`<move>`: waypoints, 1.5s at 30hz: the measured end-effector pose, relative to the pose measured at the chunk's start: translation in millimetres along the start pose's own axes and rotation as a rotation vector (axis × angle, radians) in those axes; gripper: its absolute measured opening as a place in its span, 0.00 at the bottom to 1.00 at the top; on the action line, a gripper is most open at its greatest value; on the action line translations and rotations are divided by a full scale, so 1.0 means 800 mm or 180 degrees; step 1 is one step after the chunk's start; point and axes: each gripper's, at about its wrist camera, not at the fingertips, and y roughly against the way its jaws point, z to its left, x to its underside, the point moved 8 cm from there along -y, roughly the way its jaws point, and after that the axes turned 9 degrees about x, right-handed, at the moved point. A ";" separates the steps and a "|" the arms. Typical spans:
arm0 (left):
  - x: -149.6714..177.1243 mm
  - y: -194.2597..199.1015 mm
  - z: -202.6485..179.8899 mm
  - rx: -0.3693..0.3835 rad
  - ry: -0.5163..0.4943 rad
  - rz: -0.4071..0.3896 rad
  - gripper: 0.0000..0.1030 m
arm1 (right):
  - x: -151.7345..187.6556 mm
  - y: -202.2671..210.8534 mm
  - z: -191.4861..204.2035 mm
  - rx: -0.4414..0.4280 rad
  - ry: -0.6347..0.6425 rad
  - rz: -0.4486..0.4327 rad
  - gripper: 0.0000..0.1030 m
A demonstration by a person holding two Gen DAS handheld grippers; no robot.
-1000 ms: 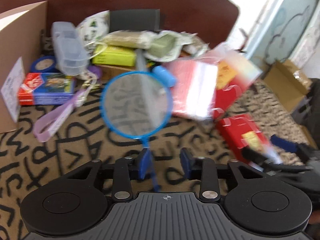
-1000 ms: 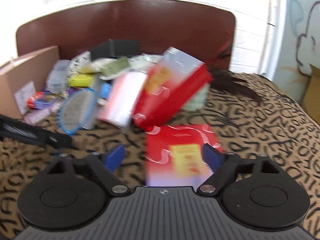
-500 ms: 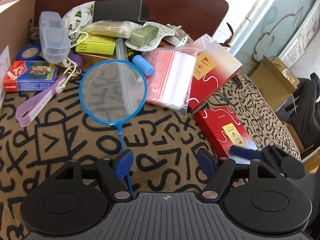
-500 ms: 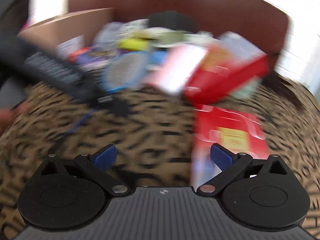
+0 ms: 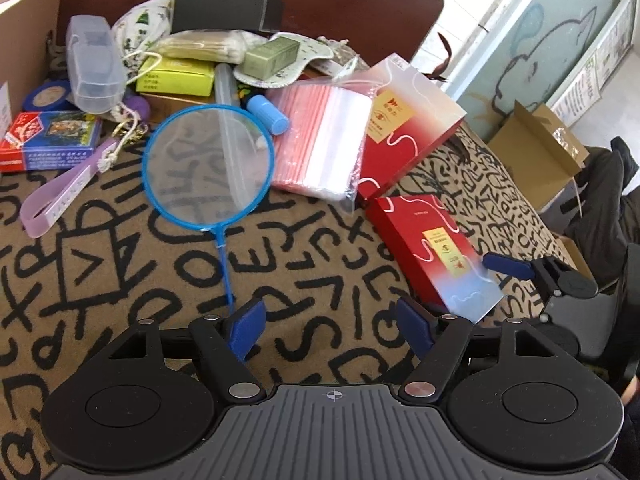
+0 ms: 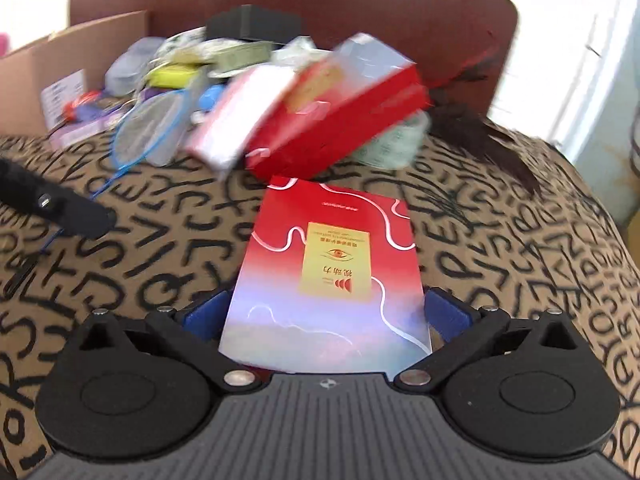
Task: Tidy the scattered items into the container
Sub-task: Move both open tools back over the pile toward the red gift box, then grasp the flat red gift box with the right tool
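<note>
While tilted downward, right tool (image 6: 326, 314) agape.

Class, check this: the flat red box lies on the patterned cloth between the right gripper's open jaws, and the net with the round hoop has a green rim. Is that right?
Not quite. The net has a blue rim, not green, as the left wrist view shows. The rest holds: the flat red box lies on the patterned cloth between the open jaws of the right gripper.
</note>
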 end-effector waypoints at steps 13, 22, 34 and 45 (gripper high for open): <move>0.006 0.009 0.006 -0.0012 0.0054 0.0023 0.81 | 0.007 0.000 0.020 -0.0626 -0.0334 0.0154 1.00; 0.018 0.017 0.010 0.0119 0.0184 0.0075 0.81 | 0.009 0.066 0.054 -0.1294 -0.0199 -0.0135 0.99; 0.002 -0.021 -0.008 0.0277 -0.0142 0.0267 0.80 | 0.055 0.087 0.022 -0.1024 -0.0553 0.0187 0.94; 0.013 -0.015 -0.006 0.0001 -0.0430 0.0283 0.73 | 0.061 0.083 0.054 -0.0948 0.0187 0.0146 0.95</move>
